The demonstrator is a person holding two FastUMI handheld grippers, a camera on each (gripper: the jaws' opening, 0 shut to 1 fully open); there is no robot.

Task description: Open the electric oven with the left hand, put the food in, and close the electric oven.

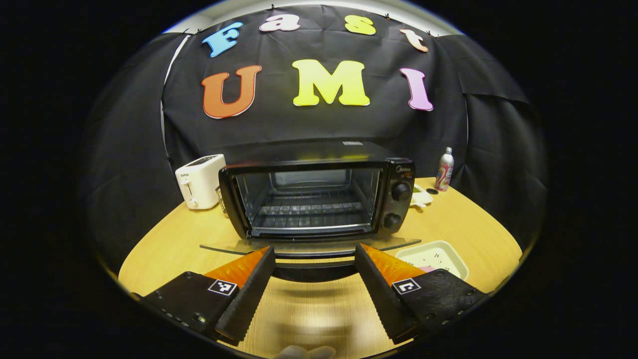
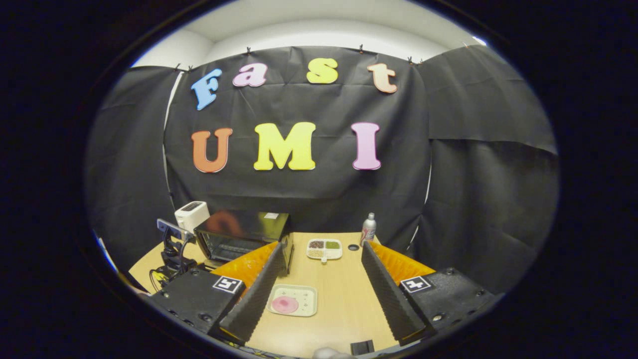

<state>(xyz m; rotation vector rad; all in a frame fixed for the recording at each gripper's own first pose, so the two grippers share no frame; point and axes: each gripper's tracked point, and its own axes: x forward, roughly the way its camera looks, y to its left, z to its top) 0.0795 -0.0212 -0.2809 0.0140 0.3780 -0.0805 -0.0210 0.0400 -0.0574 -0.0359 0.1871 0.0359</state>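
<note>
Ribbed pads line the left gripper (image 1: 315, 259), whose 2 fingers stand apart and hold nothing; between their tips lies the front edge of the oven door (image 1: 309, 248), folded down flat and level over the table (image 1: 309, 309). The jaws sit either side of the door's handle, without pressing on it, which suits a hand that has let the door drop to its stop and now has no load to carry. The door's long axis runs side to side across the view, its glass facing up.

Behind it the electric oven (image 1: 319, 197) faces the left gripper squarely, mouth open toward the camera, long axis also side to side. The wire rack (image 1: 309, 207) inside is bare, and 2 knobs (image 1: 401, 192) sit one above the other on the panel at the view's right. So opening looks done and loading is still to come.

The right gripper (image 2: 321, 271) is likewise spread and empty, hovering above the table. Framed between its fingers is the food tray (image 2: 293, 300), flat on the wood with a pink piece of food (image 2: 285, 304) on it, well apart from the oven (image 2: 244, 234). I judge it lined up for the pick.

Farther out stand a white toaster (image 1: 200, 180), a divided dish (image 2: 324, 249) and a bottle (image 2: 368, 228).
</note>
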